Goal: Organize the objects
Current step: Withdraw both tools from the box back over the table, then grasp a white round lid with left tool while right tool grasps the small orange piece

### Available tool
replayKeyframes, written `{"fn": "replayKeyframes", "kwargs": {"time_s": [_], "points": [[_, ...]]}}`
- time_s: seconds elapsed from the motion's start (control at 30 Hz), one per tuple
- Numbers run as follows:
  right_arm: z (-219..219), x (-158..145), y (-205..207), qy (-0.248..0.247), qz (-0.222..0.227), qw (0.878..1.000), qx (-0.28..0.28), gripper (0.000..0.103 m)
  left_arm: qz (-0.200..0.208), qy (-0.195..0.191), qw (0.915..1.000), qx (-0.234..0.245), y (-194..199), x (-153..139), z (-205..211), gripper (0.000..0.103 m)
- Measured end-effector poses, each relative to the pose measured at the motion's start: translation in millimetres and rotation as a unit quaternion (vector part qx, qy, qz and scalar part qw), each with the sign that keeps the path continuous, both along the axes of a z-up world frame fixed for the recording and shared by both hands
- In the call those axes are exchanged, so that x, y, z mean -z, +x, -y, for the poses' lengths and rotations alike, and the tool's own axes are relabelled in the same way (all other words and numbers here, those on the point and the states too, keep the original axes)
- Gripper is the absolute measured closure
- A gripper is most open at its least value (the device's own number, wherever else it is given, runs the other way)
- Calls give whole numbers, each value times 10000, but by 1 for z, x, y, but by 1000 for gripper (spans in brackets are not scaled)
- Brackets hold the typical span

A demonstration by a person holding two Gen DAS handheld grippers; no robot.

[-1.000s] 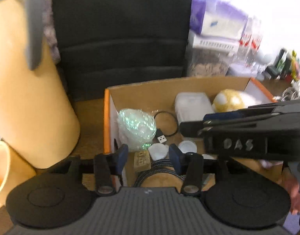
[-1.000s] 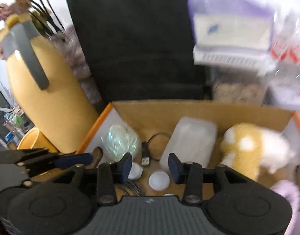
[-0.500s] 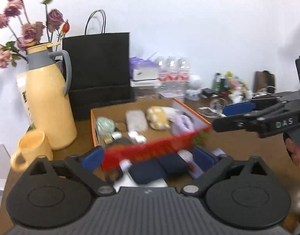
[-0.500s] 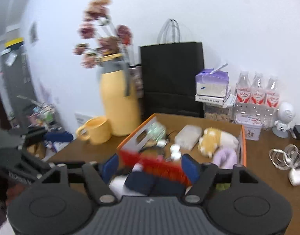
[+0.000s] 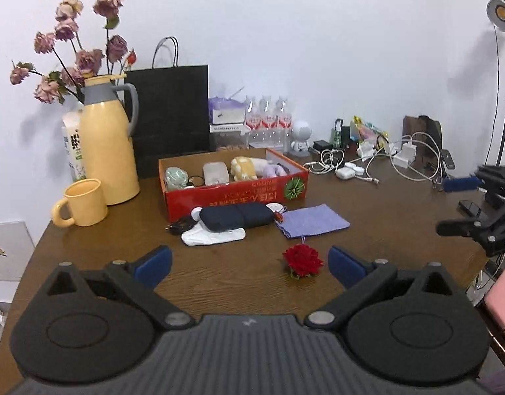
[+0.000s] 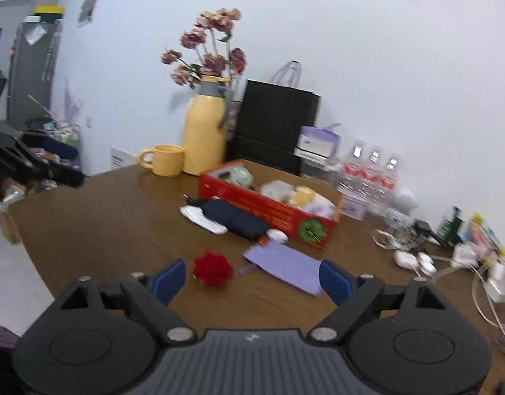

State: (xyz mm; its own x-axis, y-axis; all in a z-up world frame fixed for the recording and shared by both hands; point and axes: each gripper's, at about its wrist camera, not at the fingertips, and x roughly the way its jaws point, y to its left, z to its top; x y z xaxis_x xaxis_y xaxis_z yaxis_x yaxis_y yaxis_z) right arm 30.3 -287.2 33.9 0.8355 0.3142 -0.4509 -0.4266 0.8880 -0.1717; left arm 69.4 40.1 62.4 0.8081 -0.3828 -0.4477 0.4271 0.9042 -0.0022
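Observation:
A red cardboard box (image 5: pixel 234 194) (image 6: pixel 268 209) stands mid-table and holds a plush toy, a white pack and other small items. In front of it lie a dark navy pouch (image 5: pixel 236 216) (image 6: pixel 236 219), a white sock (image 5: pixel 212 236), a purple cloth (image 5: pixel 311 221) (image 6: pixel 285 265) and a red fabric rose (image 5: pixel 302 260) (image 6: pixel 213 268). My left gripper (image 5: pixel 249 263) is open and empty, above the near table edge. My right gripper (image 6: pixel 252 279) is open and empty, near the rose and cloth. It also shows in the left wrist view (image 5: pixel 463 204).
A yellow thermos with dried flowers (image 5: pixel 107 144), a yellow mug (image 5: pixel 82 202), a black paper bag (image 5: pixel 171 118), a tissue box, water bottles (image 5: pixel 268 121) and tangled chargers and cables (image 5: pixel 367 164) line the back and right of the brown table (image 5: pixel 384 230). A lamp stand is far right.
Both grippers have pulled back and up from inside the box to a far view of the whole table. Both have opened wide.

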Motion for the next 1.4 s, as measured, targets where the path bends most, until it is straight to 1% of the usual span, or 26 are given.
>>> {"fn": "replayKeyframes", "kwargs": {"time_s": [0.13,0.27,0.37,0.4,0.43,0.47,0.5,0.57,0.63,0.67,0.7,0.77,0.83,0.87,0.9,0.93,1.0,1.03,1.1,1.13,1.17,1.27,1.3,1.33,1.4], "points": [[19,-7,-14,176,-36,9989,430,15,-24,-36,10000,46,-1,3,0,0],[37,-8,-2,507,-48,9953,824,15,-149,-60,9998,144,18,13,13,0],[38,6,29,812,-142,9918,981,15,-187,-45,9997,155,50,31,26,0],[37,14,42,868,-210,9909,1009,15,-202,17,9998,62,64,41,30,0],[33,22,56,896,-290,9901,1042,16,-243,106,9996,-136,79,51,33,0],[28,30,71,893,-354,9895,1082,17,-345,223,9983,-415,96,60,36,0],[22,38,89,848,-404,9890,1146,19,-463,322,9968,-567,112,68,39,0],[10,50,119,810,-464,9900,1062,24,-601,315,9965,-492,140,77,40,1],[-3,59,149,783,-554,9911,923,36,-704,248,9964,-411,168,81,40,10],[-11,63,164,738,-592,9921,822,39,-705,239,9964,-414,181,82,40,13],[-19,69,179,692,-622,9931,714,43,-698,255,9962,-456,192,83,39,19],[-35,80,207,586,-731,9938,600,49,-605,299,9959,-600,219,86,36,22],[-50,92,234,436,-841,9943,498,58,-522,324,9954,-741,242,87,33,35],[-57,99,247,350,-911,9942,459,59,-528,341,9954,-719,255,89,33,37],[-63,104,257,309,-960,9940,428,61,-575,353,9954,-686,269,91,32,46],[-68,109,266,288,-1003,9937,404,63,-674,377,9946,-693,282,95,32,58],[-75,121,282,224,-1123,9926,411,68,-917,421,9928,-643,307,103,34,68],[-74,125,285,235,-1149,9923,401,70,-978,450,9925,-579,315,108,36,71],[-75,132,290,297,-1212,9913,416,72,-1070,598,9912,-501,326,116,41,73],[-75,134,290,307,-1195,9915,414,72,-1076,664,9911,-425,329,120,44,77],[-74,135,289,325,-1170,9917,415,72,-1087,690,9911,-347,329,123,45,80],[-73,135,289,407,-1135,9918,423,76,-1192,563,9909,-290,334,128,44,83],[-73,135,290,434,-1135,9917,420,78,-1237,491,9907,-290,335,129,44,85],[-73,136,290,433,-1123,9919,418,81,-1271,456,9905,-273,337,129,43,94],[-74,136,290,443,-1078,9923,418,86,-1277,427,9906,-251,336,131,45,102]]}}
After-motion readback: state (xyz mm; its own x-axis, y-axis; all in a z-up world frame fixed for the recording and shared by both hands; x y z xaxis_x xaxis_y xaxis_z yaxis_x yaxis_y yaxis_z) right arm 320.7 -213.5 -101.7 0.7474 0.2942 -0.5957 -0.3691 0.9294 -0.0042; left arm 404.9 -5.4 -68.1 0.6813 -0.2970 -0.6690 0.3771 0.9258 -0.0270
